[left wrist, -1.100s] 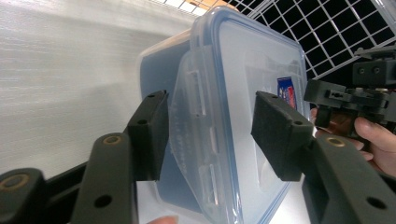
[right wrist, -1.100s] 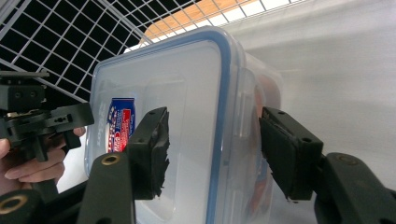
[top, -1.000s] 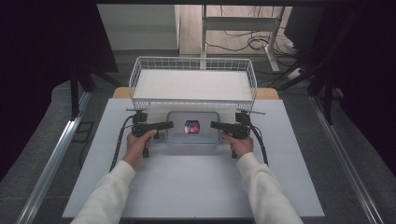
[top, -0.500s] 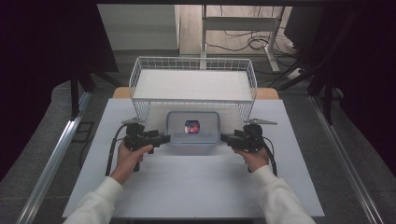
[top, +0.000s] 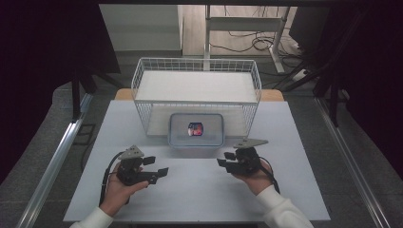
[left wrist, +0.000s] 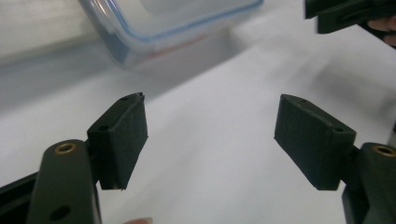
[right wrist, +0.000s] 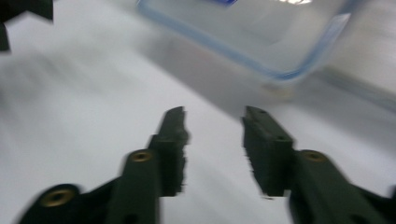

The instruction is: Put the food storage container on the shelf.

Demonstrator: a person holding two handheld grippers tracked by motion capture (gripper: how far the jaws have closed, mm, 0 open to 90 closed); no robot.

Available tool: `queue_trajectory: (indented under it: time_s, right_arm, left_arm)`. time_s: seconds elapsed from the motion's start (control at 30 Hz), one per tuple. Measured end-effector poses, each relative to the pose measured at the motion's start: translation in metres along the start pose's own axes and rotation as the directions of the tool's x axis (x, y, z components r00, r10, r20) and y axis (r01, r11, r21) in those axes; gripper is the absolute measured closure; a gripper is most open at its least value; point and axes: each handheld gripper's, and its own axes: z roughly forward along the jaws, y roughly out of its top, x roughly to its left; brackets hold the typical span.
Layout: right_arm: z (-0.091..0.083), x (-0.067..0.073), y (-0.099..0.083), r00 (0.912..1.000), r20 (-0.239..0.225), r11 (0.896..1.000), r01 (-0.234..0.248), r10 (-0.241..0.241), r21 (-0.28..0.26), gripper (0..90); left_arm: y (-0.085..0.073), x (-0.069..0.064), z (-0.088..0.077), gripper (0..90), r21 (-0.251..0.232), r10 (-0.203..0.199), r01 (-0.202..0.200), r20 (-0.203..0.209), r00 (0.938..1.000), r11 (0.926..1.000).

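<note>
white table [top: 294, 123] on grey floor [top: 52, 128]; behind it a pale wood floor strip [top: 192, 28] with a white desk frame [top: 247, 23] and loose cables [top: 252, 42]; black curtains [top: 47, 42] either side of it, metal rail [top: 54, 159] left

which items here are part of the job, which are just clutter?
In the job:
- clear lidded container with a small colourful object inside
- white wire basket just behind it
- left gripper, open, nothing between its jaws
- right gripper, open, nothing between its jaws

Lying about:
- cables on the floor
- metal stand beyond the table
</note>
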Motion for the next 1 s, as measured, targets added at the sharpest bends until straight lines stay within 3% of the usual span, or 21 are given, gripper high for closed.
queue_trajectory:
  time_s: [0.13, 0.2, 0.37, 0.53, 0.77, 1.0]
  right_arm:
    - [0.019, 0.015, 0.002, 0.9977, -0.018, 0.996, 0.066, -0.065, 0.053, 83.6]
    - [0.03, 0.022, 0.006, 0.9956, -0.017, 0.993, 0.094, -0.093, 0.074, 87.8]
    - [0.066, 0.027, 0.02, 0.993, 0.016, 0.988, 0.115, -0.117, 0.101, 88.8]
    - [0.093, 0.024, 0.022, 0.9923, 0.042, 0.986, 0.111, -0.116, 0.122, 88.8]
    - [0.112, 0.019, 0.029, 0.9919, 0.083, 0.989, 0.086, -0.097, 0.121, 88.9]
    - [0.109, 0.015, 0.036, 0.992, 0.099, 0.994, 0.071, -0.079, 0.08, 88.9]
  left_arm:
    - [-0.008, -0.005, -0.005, 25.3, 0.009, 0.012, -0.011, -0.001, 0.9999, 0.9999]
    - [-0.009, -0.005, -0.005, 25.2, 0.012, 0.024, -0.024, -0.003, 0.9997, 0.9996]
    - [-0.011, -0.002, 0.0, 25.3, 0.03, 0.017, -0.018, 0.002, 0.9998, 0.9994]
    - [-0.01, -0.003, -0.003, 25.2, 0.012, 0.029, -0.029, 0.013, 0.9995, 0.9995]
    - [-0.011, -0.003, -0.001, 25.3, 0.021, 0.025, -0.026, 0.014, 0.9996, 0.9995]
    - [-0.011, -0.002, -0.003, 25.4, 0.017, 0.018, -0.019, 0.015, 0.9997, 0.9997]
